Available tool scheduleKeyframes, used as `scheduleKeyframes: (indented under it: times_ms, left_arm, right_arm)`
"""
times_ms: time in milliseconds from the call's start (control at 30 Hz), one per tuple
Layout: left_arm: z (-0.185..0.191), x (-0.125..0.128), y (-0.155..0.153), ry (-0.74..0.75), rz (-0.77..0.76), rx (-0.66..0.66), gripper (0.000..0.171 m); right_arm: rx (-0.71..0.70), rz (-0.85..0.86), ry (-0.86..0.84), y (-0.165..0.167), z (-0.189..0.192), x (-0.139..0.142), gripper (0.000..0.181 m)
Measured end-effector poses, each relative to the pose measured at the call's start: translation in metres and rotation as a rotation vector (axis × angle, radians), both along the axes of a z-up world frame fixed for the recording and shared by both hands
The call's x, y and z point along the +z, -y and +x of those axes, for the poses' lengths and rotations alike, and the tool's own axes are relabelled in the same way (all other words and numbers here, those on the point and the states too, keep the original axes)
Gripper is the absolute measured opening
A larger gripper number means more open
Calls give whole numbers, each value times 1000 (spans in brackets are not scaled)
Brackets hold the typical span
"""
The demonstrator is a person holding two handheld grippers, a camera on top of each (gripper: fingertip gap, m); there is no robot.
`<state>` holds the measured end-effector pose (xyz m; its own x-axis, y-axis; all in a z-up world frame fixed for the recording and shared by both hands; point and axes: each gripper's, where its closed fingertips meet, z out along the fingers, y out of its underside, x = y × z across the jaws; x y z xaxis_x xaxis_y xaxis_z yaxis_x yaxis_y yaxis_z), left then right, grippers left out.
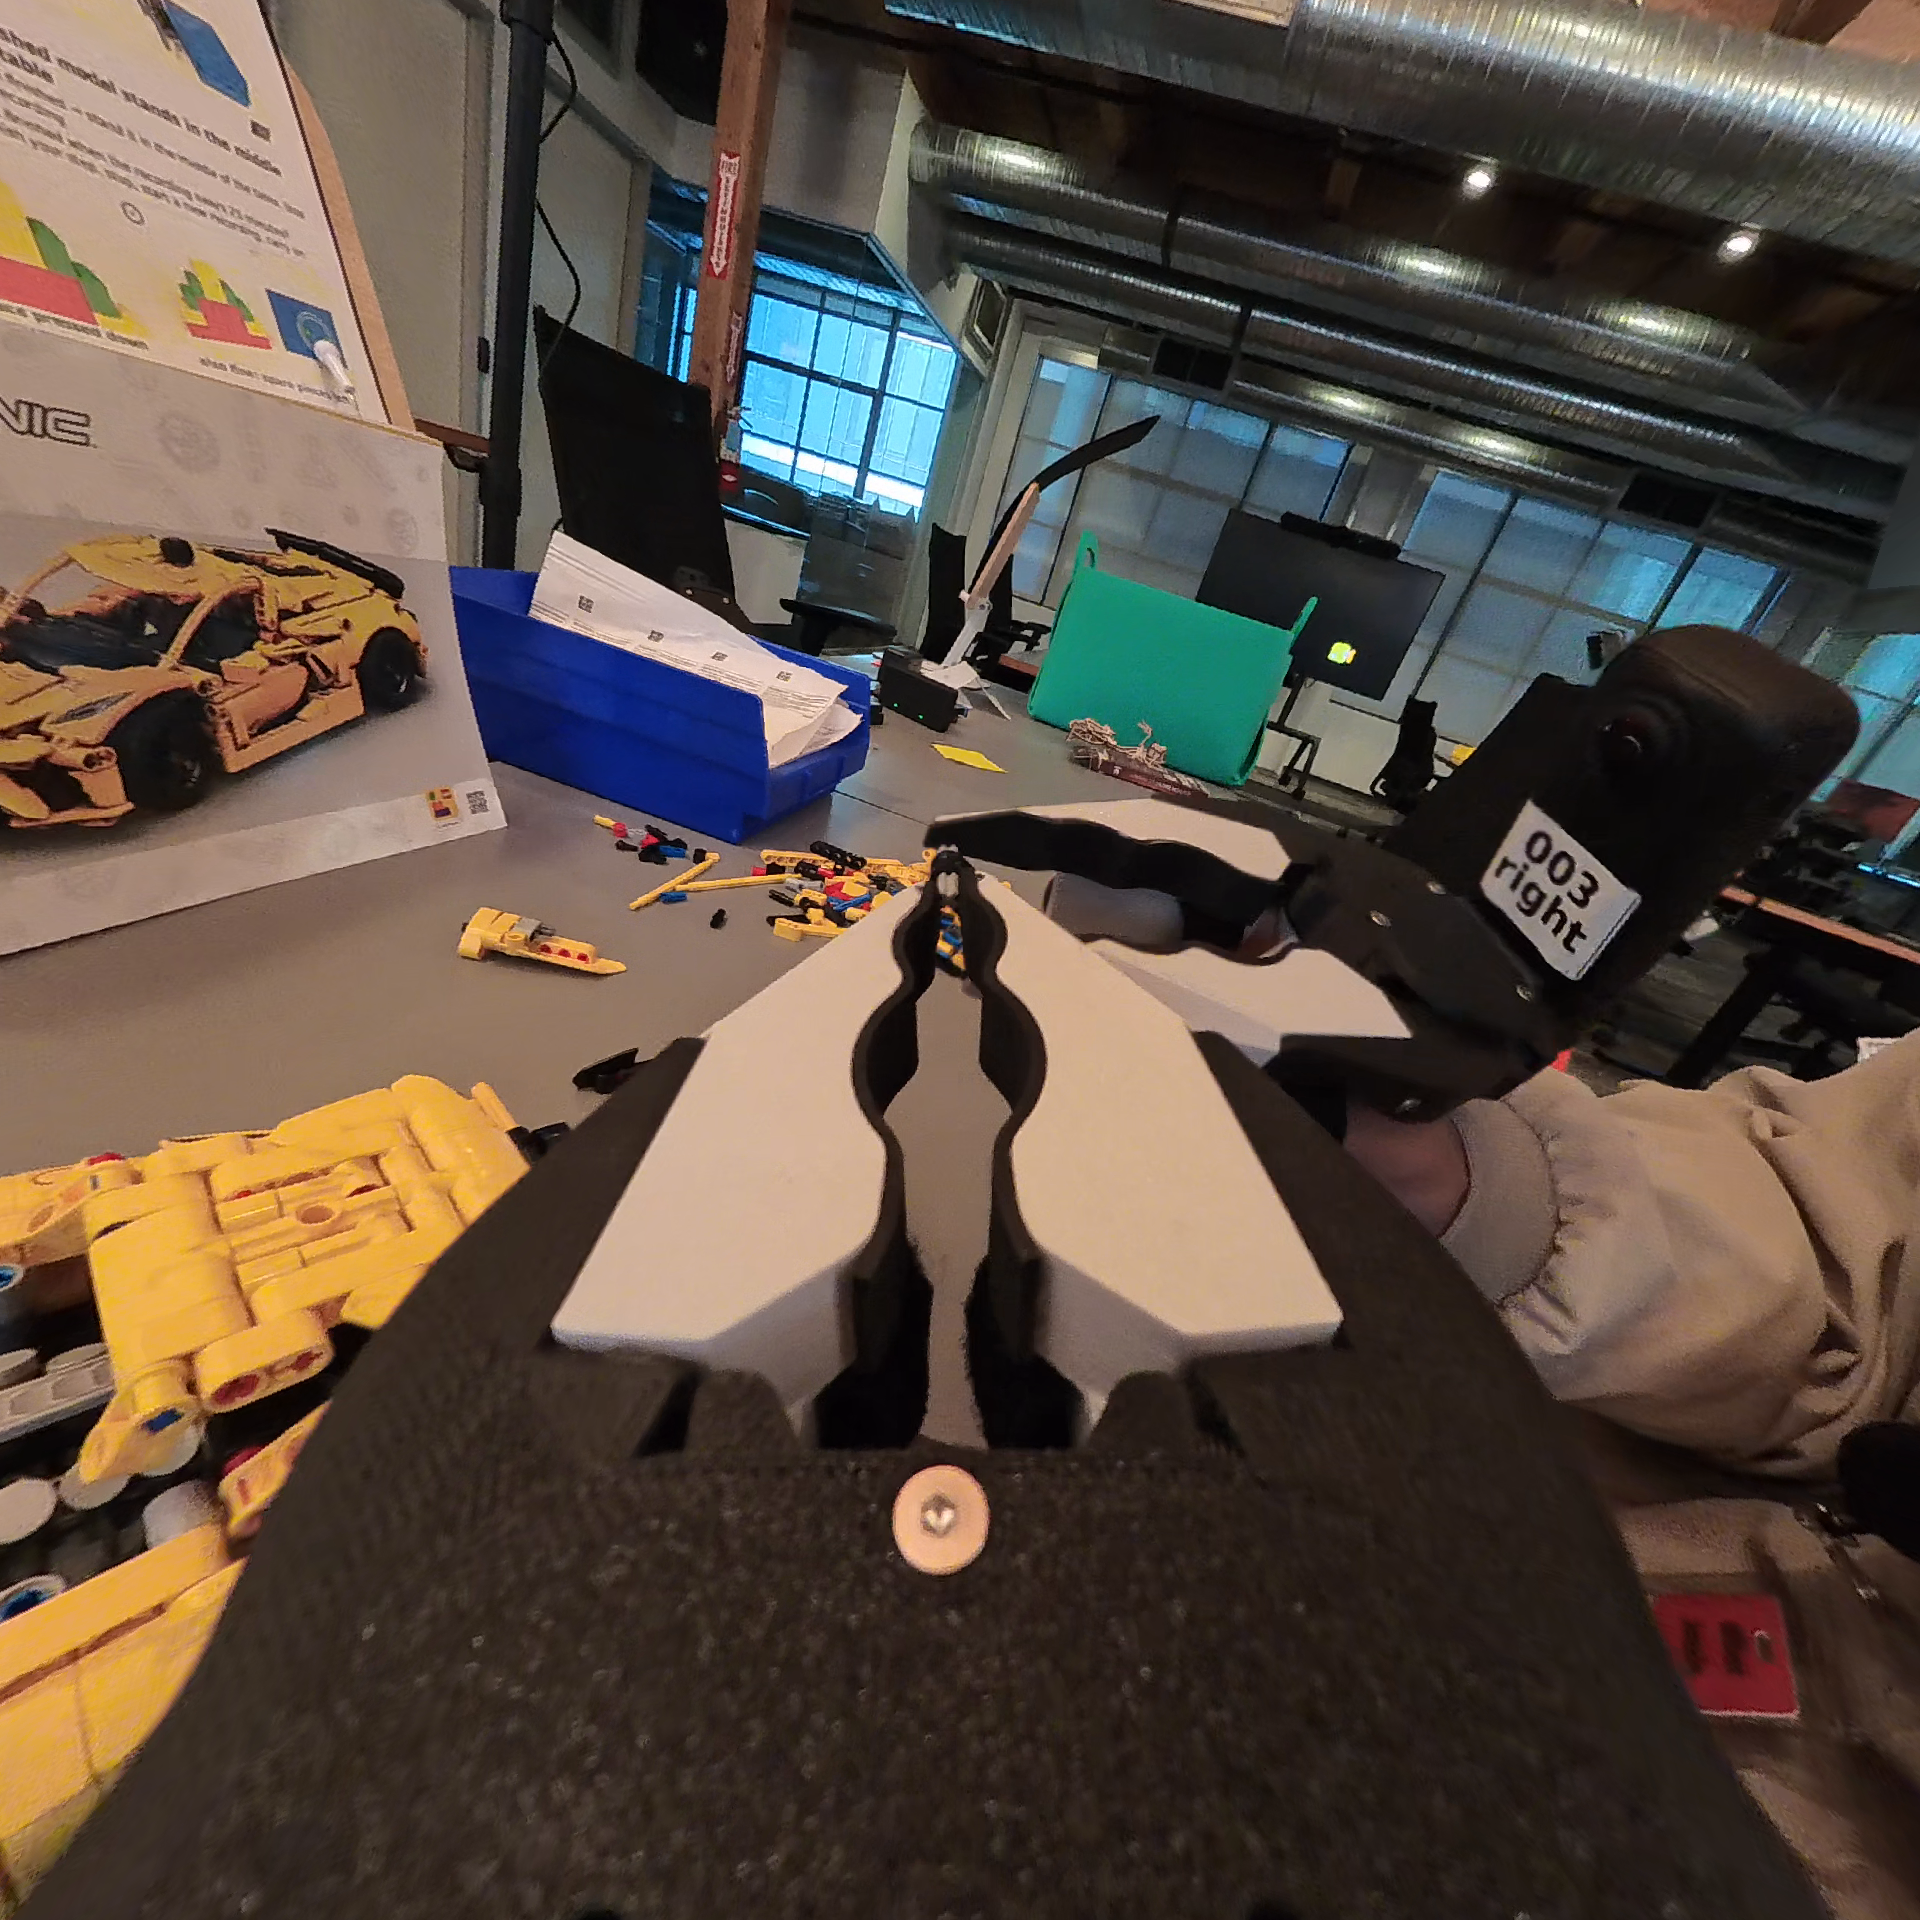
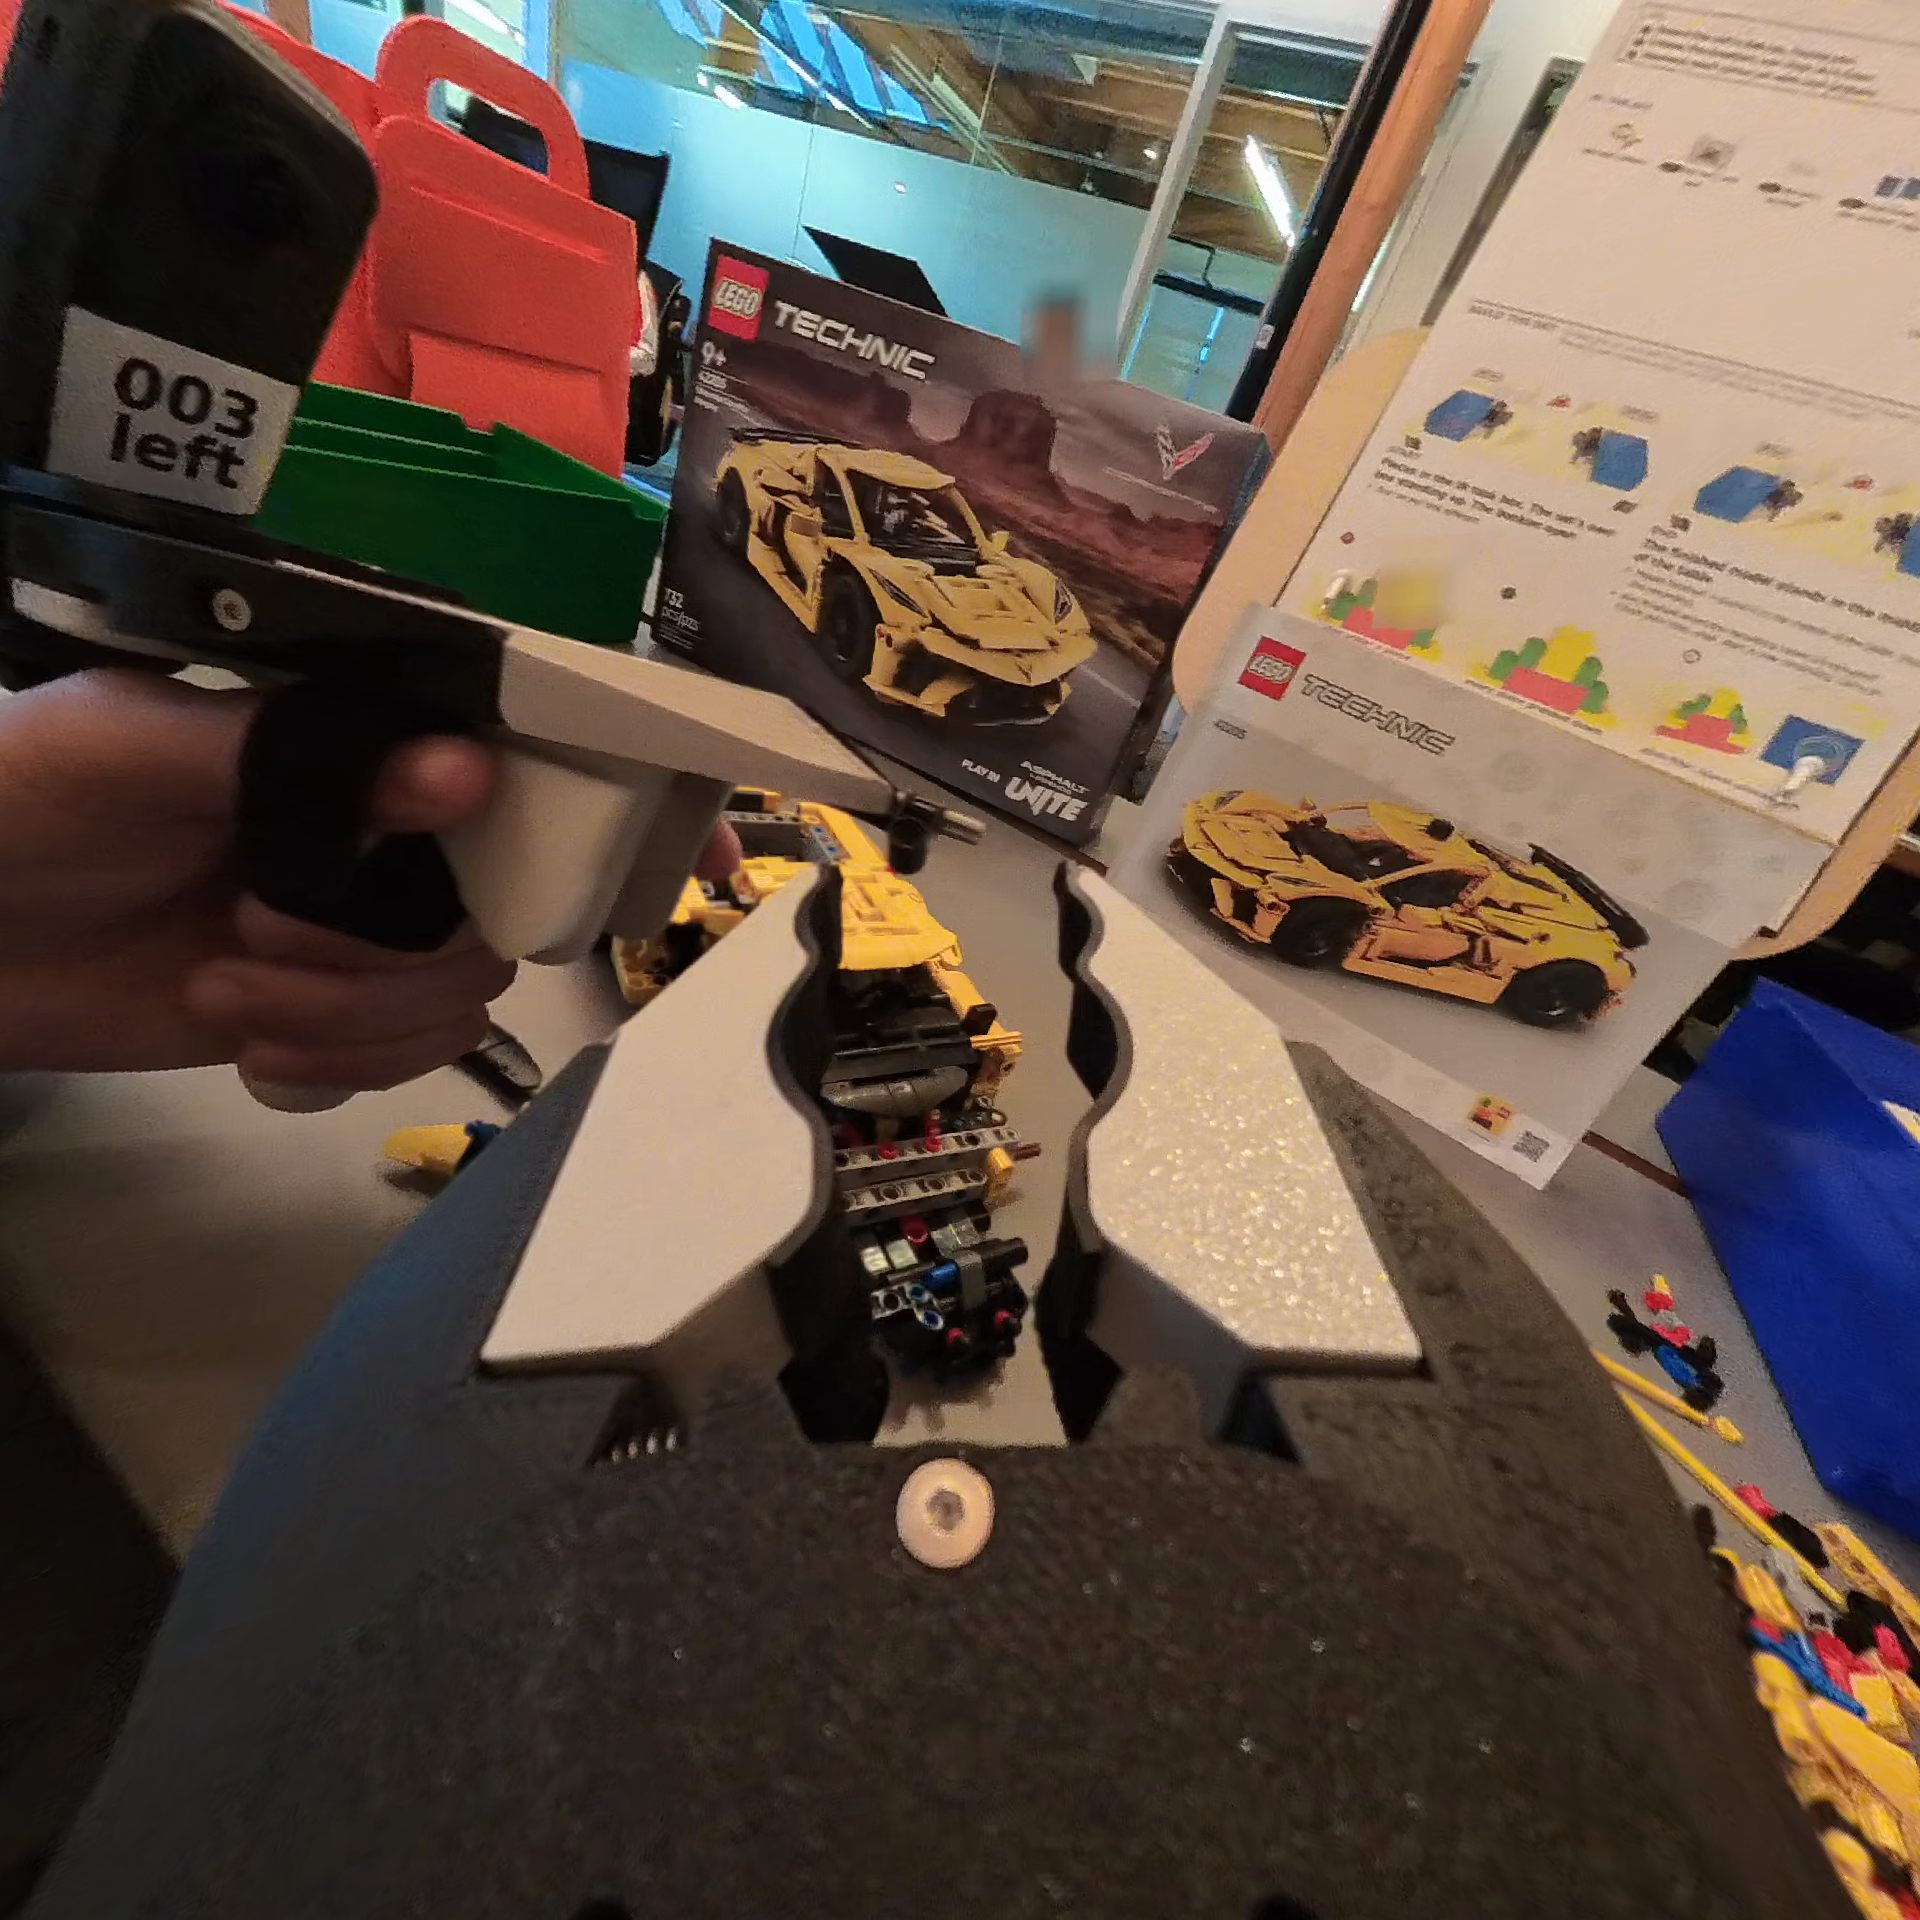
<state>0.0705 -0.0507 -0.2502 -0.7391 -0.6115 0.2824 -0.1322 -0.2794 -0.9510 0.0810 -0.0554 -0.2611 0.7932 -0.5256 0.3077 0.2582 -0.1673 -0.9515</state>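
Left wrist view shows the left gripper (image 1: 951, 883) with its fingers closed on a small black and grey connector piece (image 1: 948, 871), pinched at the very tips above the grey table (image 1: 260, 997). The right gripper (image 1: 940, 831) comes in from the right side, and its black fingertip almost touches the same piece; I cannot tell if there is contact. In the right wrist view the right gripper (image 2: 951, 883) has its fingers well apart and holds nothing. Under it stands the half-built yellow car model (image 2: 914, 1039). The connector piece (image 2: 930, 826) sticks out from the left gripper (image 2: 894, 805), just above the model. Loose parts (image 1: 821, 888) lie near the blue bin (image 1: 644, 707), and the instruction booklet (image 2: 1434, 894) leans behind.
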Motion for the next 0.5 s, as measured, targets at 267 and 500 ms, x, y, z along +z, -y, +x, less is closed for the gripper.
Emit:
scheduleKeyframes:
  times_ms: [267,500]
  left_arm:
    - [-2,-3,7,18,47,-10,3]
    - [-1,-9,7,-24,38,-28,3]
  right_arm:
    - [1,28,16,0,-3,4,17]
    - [45,-10,-11,-2,-1,-3,15]
